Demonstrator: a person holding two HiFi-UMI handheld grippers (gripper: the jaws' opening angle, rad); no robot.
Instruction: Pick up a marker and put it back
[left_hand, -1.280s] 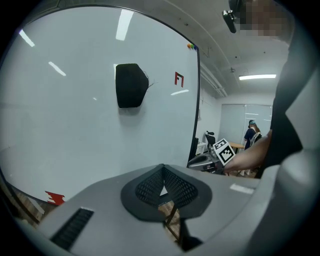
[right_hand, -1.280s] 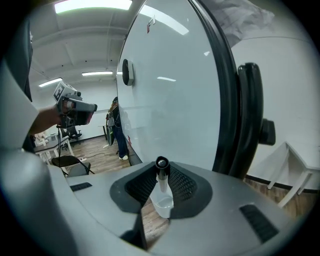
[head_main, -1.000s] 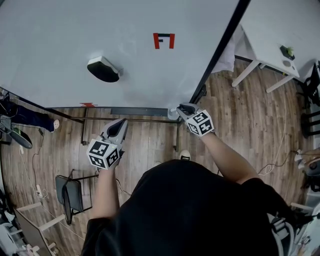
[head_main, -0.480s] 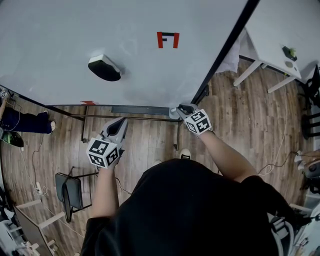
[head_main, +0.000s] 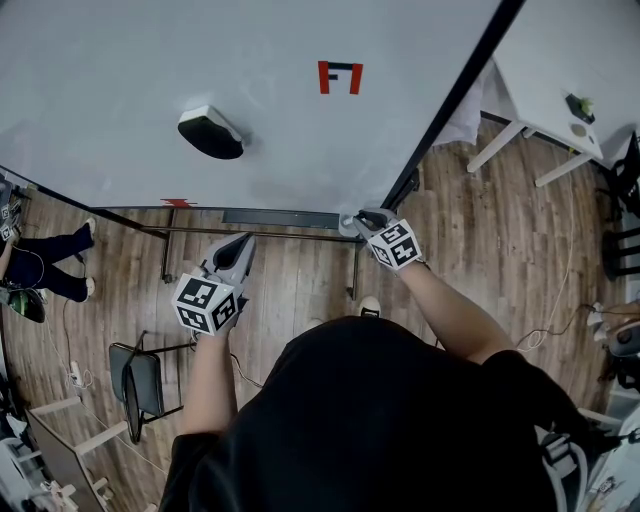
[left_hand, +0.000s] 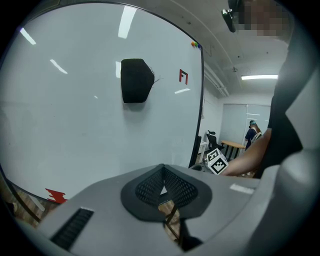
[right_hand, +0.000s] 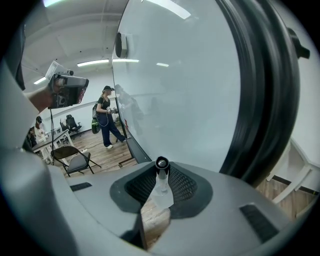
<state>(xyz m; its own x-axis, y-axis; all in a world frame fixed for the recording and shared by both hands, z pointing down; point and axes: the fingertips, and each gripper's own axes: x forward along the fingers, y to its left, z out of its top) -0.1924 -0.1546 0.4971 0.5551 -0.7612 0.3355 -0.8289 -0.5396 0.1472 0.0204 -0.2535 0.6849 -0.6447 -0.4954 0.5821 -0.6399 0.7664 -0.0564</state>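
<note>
The marker (right_hand: 161, 176) is sitting clamped between the dark meshed pads of the right gripper (head_main: 365, 217). Its round black end is pointing forward along the jaws and its pale, smooth barrel is running back between them. In the head view it is hovering at the right end of the narrow dark tray (head_main: 285, 218) that is running along the lower edge of the whiteboard (head_main: 150, 70), close to the board's black frame. Whether it is touching the tray I cannot tell.

So the pick-up is looking done, and the putting back is what is remaining: lowering the marker onto the tray and letting go.

The left gripper (left_hand: 163, 186) is waiting nearer the person with its jaws pressed together on nothing.

The whiteboard is showing a glossy, flat face that is reflecting the ceiling lights. A rounded eraser (head_main: 210, 135), pale shell over black felt, is clinging to it at the left, and a small red and black mark (head_main: 340, 77) is sitting farther right. The floor (head_main: 500, 230) below is showing matt wooden planks
</note>
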